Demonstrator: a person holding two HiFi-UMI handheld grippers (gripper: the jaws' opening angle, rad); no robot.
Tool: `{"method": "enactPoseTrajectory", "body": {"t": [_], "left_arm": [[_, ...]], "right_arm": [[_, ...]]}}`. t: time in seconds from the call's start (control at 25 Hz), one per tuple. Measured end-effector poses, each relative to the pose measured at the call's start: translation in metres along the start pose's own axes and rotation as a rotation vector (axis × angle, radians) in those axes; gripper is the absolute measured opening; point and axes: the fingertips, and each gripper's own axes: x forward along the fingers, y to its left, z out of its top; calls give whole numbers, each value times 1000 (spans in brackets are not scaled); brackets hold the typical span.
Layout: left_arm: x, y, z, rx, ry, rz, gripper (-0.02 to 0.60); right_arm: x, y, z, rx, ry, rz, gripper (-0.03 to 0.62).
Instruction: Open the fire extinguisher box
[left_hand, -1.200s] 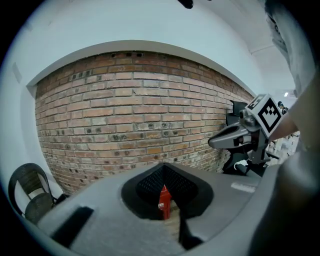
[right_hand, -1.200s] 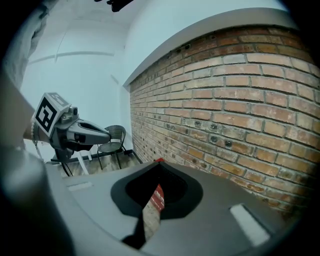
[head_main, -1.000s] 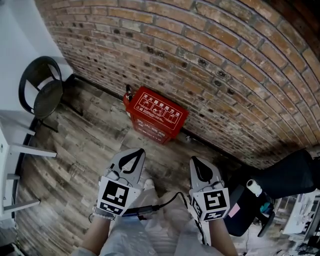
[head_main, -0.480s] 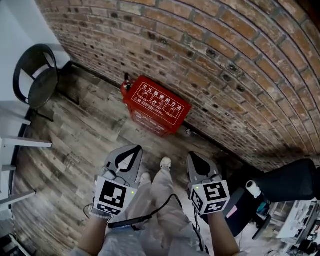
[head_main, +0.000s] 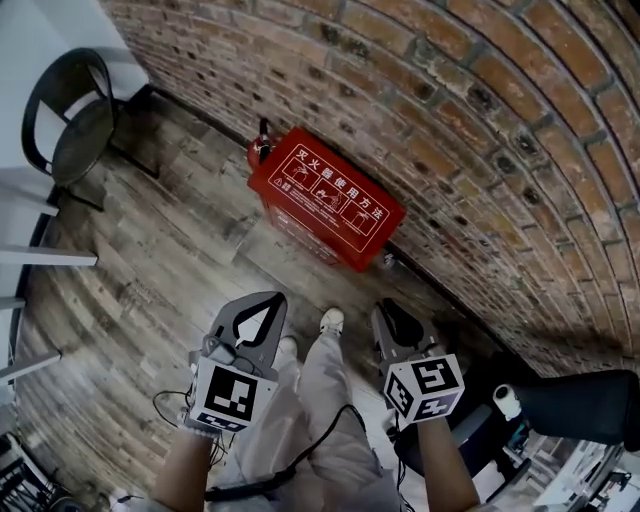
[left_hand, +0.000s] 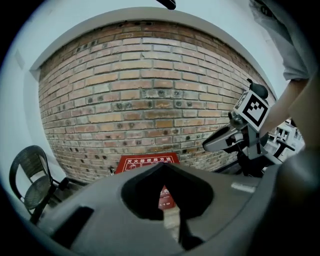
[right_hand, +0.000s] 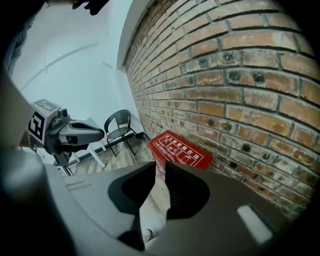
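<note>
Brick wall (head_main: 450, 90) backs red box (head_main: 325, 205) lettered, seemingly, 灭火器使用方法.

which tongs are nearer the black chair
Left. The left tongs are on the black chair side; the right tongs, whose jaws have just been opening with nothing between, are farther off, past the person's leg.

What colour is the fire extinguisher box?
The box is red, white print on top; clearest in head view.
</note>
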Motion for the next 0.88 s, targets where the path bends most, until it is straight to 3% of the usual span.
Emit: {"method": "enactPoseTrajectory", "body": {"t": [0.36, 0.88], "left_arm": [[52, 14, -42, -51, 39, 34, -3], [122, 3, -74, -79, 76, 8, -3]], "right_arm": [[69, -31, -30, 54, 38, 59, 132], [130, -77, -75, 134, 125, 100, 203]]}}
